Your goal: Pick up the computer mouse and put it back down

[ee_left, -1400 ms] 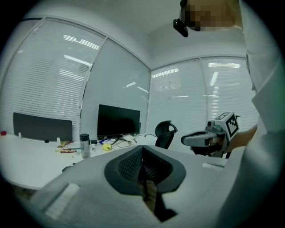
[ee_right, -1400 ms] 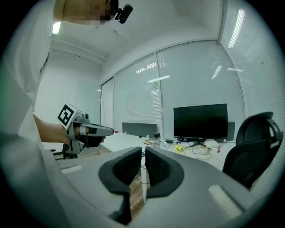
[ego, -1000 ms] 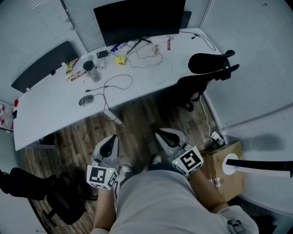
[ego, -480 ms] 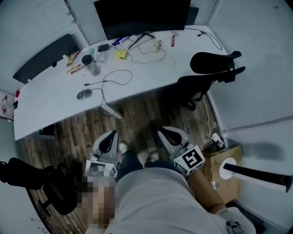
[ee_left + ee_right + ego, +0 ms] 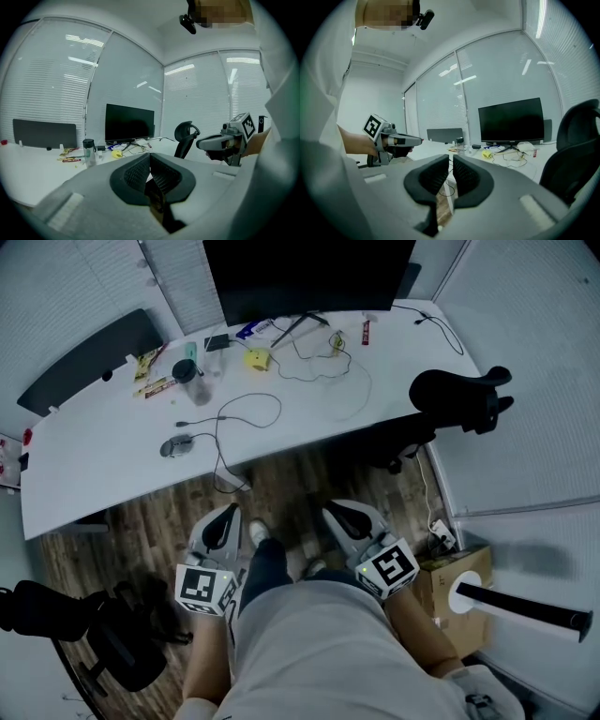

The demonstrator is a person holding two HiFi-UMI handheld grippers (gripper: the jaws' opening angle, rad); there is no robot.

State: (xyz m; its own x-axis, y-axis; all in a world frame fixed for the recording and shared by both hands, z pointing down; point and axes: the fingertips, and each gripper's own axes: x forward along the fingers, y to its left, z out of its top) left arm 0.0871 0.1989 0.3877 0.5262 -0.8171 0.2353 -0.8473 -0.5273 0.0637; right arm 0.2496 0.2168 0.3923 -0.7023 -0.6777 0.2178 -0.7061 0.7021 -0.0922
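The grey computer mouse (image 5: 175, 444) lies on the white desk (image 5: 84, 474) near its front left, and its black cable loops away to the right. My left gripper (image 5: 225, 518) and right gripper (image 5: 339, 518) are held side by side at waist height over the wooden floor, well short of the desk. In the left gripper view the left gripper (image 5: 150, 157) has its dark pads closed together on nothing. In the right gripper view the right gripper (image 5: 451, 158) also has its pads drawn together, with only a thin slit between them and nothing in it.
A black monitor (image 5: 300, 277) stands at the desk's back, with a dark cup (image 5: 190, 381), a yellow item (image 5: 256, 359) and loose cables in front of it. A black office chair (image 5: 459, 399) stands to the right, a cardboard box (image 5: 459, 592) beside my right arm, and another chair (image 5: 112, 634) at lower left.
The person has stepped toward the desk, one leg now forward between the grippers. Both grippers have come forward a little with the body. Their jaws look the same.
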